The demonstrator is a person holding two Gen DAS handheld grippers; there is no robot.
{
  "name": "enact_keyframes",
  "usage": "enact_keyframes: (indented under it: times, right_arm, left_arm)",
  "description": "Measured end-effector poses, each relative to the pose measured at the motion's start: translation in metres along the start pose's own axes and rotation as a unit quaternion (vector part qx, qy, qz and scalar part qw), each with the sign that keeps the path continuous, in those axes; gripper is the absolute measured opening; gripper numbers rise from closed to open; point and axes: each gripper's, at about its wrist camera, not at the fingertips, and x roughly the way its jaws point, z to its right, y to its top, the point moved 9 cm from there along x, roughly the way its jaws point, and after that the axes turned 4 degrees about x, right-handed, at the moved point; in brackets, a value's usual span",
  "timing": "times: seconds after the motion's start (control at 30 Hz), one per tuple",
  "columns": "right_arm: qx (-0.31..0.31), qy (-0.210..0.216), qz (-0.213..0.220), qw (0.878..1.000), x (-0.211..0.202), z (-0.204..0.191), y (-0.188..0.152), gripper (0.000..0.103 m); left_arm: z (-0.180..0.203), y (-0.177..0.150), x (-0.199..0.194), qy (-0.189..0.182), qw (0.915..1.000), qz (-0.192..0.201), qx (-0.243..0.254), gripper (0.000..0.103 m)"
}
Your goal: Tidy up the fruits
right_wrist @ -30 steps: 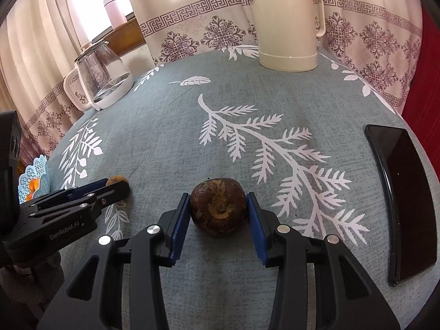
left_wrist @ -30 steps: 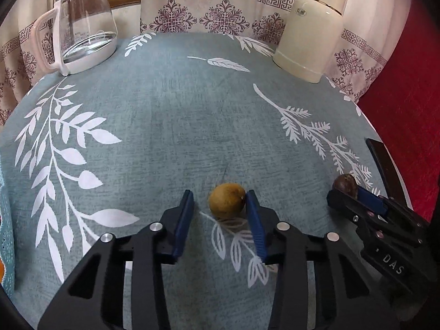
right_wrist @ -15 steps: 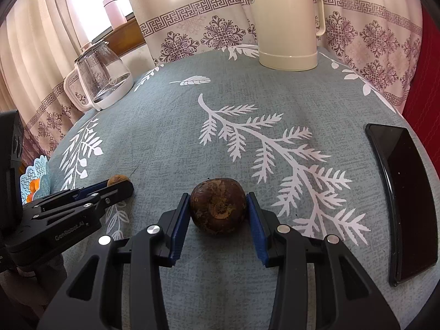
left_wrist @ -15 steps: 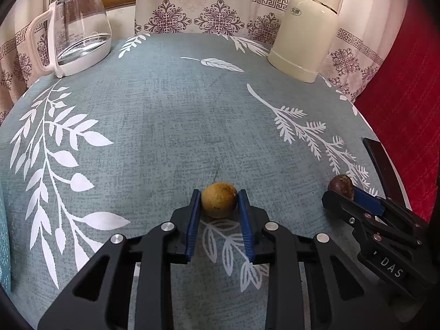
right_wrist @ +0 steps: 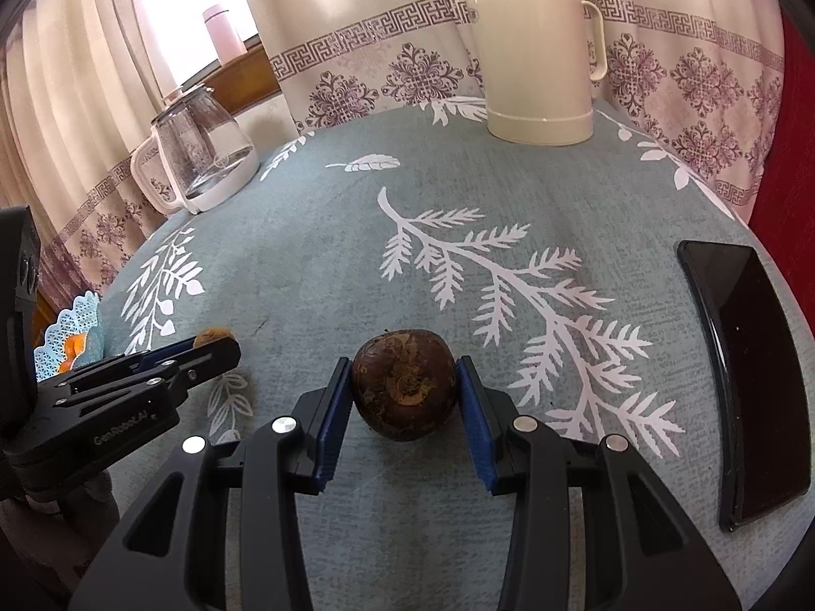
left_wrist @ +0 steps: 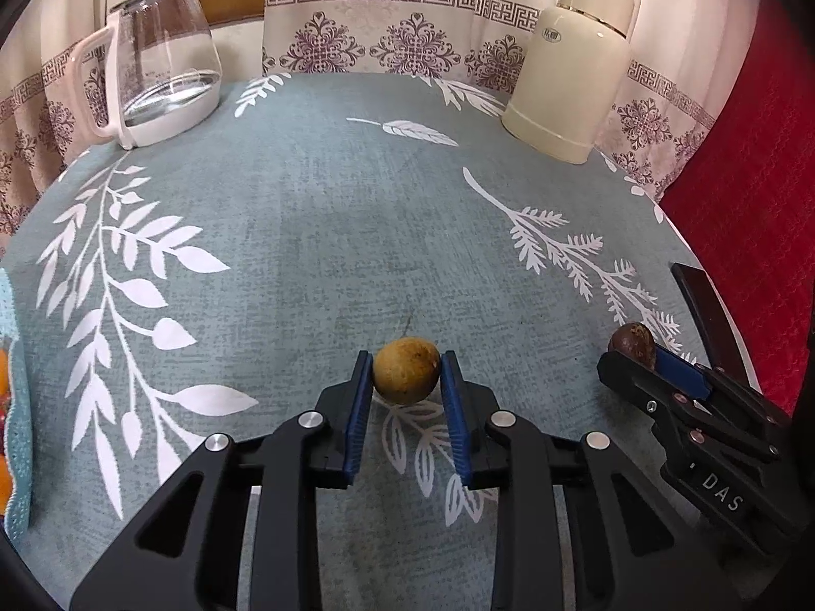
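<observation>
Two pairs of tongs work side by side over a counter (left_wrist: 316, 234) covered in a grey-blue cloth with white leaf prints. Left tongs (left_wrist: 406, 379) are clenched on a small yellow-brown fruit (left_wrist: 406, 376); both blue pads touch its sides, and the fruit sits right at the fingertips, at 12 o'clock from the tongs' body. Whether it rests on the cloth or is lifted just clear cannot be told. Right tongs (right_wrist: 406, 387) grasp a larger dark brown fruit (right_wrist: 405, 391), again with a blue pad pressed against each flank and the fruit at the very tips.

From the left wrist view, the right tongs (left_wrist: 634, 351) show at 3 o'clock with the dark brown fruit (left_wrist: 631, 343) at their end. From the right wrist view, the left tongs (right_wrist: 216, 343) lie at 9 o'clock, with the yellow-brown fruit (right_wrist: 214, 336) peeking out at the tip.

Farther back, a glass kettle (left_wrist: 163, 61) stands at 11 o'clock and a cream flask (left_wrist: 570, 71) at 1 o'clock. At the counter's right edge lies a dark phone (right_wrist: 749, 377), well apart from both fruits. At the far left edge a pale blue basket (right_wrist: 71, 326) holds something orange.
</observation>
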Motion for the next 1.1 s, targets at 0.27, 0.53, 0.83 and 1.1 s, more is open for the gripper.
enact_keyframes:
  times: [0.27,0.53,0.83,1.1]
  right_arm:
    - [0.001,0.008,0.009,1.0,-0.004,0.0,0.002,0.041]
    - [0.001,0.01,0.011,1.0,-0.005,0.0,0.002,0.041]
    - [0.001,0.011,0.011,1.0,-0.005,0.0,0.002,0.041]
    - [0.002,0.01,0.014,1.0,-0.007,0.0,0.004,0.041]
  left_arm:
    - [-0.007,-0.001,-0.018,0.015,0.9998,0.014,-0.003,0.028]
    - [-0.023,-0.001,-0.042,0.036,0.9986,0.034,-0.017,0.028]
    - [-0.055,0.004,-0.082,0.07,0.9946,0.068,-0.035,0.028]
    - [-0.103,0.004,-0.12,0.118,0.9862,0.099,-0.061,0.028]
